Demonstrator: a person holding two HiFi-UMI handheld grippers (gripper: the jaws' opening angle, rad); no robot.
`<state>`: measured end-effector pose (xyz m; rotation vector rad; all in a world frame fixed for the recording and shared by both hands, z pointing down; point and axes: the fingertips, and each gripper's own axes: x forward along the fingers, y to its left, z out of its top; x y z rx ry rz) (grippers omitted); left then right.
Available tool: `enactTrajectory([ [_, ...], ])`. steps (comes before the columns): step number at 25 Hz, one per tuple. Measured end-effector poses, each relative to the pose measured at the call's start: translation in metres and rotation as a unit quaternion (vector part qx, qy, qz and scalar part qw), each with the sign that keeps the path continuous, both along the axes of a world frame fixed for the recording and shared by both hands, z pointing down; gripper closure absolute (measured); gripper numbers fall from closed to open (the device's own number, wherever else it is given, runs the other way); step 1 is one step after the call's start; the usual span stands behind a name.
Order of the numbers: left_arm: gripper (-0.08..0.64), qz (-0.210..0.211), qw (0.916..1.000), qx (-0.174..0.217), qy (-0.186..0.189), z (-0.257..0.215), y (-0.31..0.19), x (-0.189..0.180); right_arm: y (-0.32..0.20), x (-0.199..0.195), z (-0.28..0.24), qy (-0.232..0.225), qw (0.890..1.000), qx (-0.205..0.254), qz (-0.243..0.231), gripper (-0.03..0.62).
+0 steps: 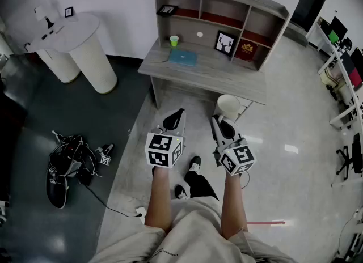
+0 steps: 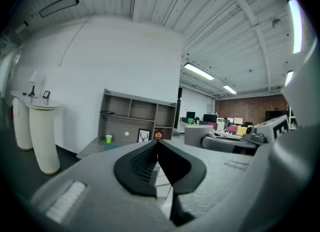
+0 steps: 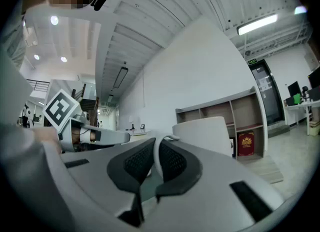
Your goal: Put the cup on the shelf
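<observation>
A white cup (image 1: 228,107) hangs in the air in front of the desk, and my right gripper (image 1: 220,124) is shut on its rim. In the right gripper view the cup (image 3: 205,133) rises just beyond the jaws, its thin rim pinched between the black pads of the gripper (image 3: 156,158). My left gripper (image 1: 177,114) is held beside it, shut with nothing in it; its pads meet in the left gripper view (image 2: 156,146). The grey shelf unit (image 1: 221,12) stands on the desk (image 1: 204,80) ahead, also seen as the shelf unit (image 2: 137,118) in the left gripper view.
On the desk sit a small green cup (image 1: 174,41) and a teal notebook (image 1: 183,58). The shelf holds a deer picture (image 1: 225,42), a red book (image 1: 247,49) and a small frame (image 1: 167,10). White round stands (image 1: 85,46) are at the left; a bag with cables (image 1: 68,162) lies on the floor.
</observation>
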<state>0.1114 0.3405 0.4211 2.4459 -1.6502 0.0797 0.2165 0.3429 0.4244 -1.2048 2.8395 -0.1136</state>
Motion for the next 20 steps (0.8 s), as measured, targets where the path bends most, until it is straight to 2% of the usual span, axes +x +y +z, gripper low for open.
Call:
enactTrajectory([
  [6, 0.549, -0.003, 1.0000, 0.001, -0.004, 0.010, -0.014, -0.017, -0.023, -0.020, 0.003, 0.004, 1.000, 0.011, -0.003, 0.563],
  [10, 0.549, -0.021, 0.9997, 0.003, 0.008, 0.006, -0.033, -0.031, -0.044, -0.032, 0.004, -0.001, 1.000, -0.003, 0.008, 0.561],
  [14, 0.549, -0.034, 0.9994, 0.003, -0.009, 0.006, -0.056, -0.038, -0.068, -0.039, 0.008, -0.009, 0.999, -0.019, 0.028, 0.560],
  [18, 0.549, -0.026, 0.9995, 0.014, 0.010, 0.002, -0.069, -0.041, -0.092, -0.040, 0.008, -0.016, 0.999, -0.009, 0.042, 0.561],
  [20, 0.549, -0.021, 0.9997, 0.012, 0.001, 0.004, -0.083, -0.044, -0.109, -0.041, 0.005, -0.008, 0.999, -0.001, 0.046, 0.560],
])
